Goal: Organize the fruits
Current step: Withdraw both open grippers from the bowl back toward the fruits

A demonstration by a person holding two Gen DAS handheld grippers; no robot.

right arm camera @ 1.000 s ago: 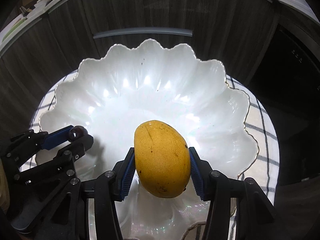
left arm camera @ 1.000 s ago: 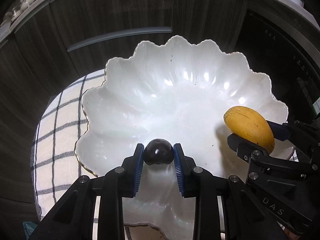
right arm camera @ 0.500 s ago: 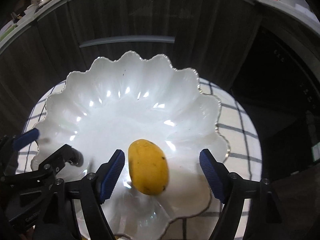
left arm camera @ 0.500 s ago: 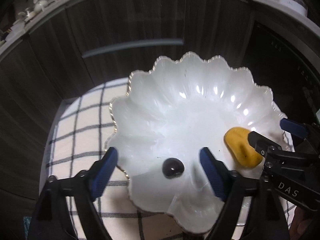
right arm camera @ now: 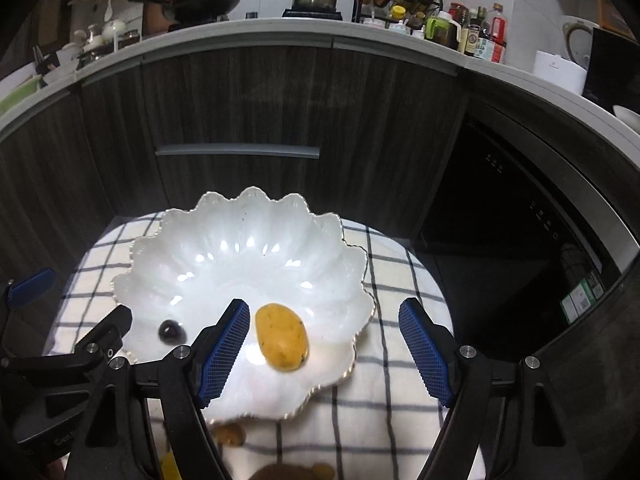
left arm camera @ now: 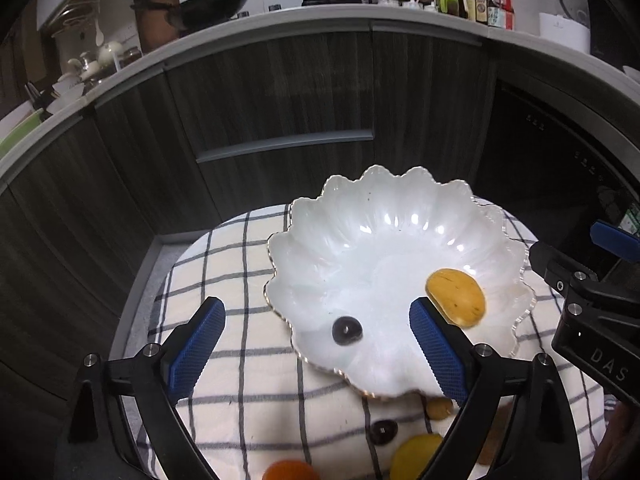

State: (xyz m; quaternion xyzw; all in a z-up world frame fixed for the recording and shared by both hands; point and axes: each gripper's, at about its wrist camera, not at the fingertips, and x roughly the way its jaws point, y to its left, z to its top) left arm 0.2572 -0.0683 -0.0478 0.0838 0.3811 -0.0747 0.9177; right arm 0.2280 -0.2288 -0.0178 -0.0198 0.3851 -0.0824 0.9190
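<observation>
We held the left tool (left arm camera: 316,344) wide apart and empty above the near left rim of the scalloped white bowl (left arm camera: 384,208), where the dark plum (left arm camera: 347,330) lay loose. To its right the mango (left arm camera: 455,297) rested inside the bowl. Our right tool (right arm camera: 324,344) gaped wide above the bowl's near right edge, with checked cloth (right arm camera: 400,280) beyond.

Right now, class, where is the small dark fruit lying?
The small dark fruit lies inside the white scalloped bowl, near its front-left rim in both wrist views, left of the mango and apart from it.
</observation>
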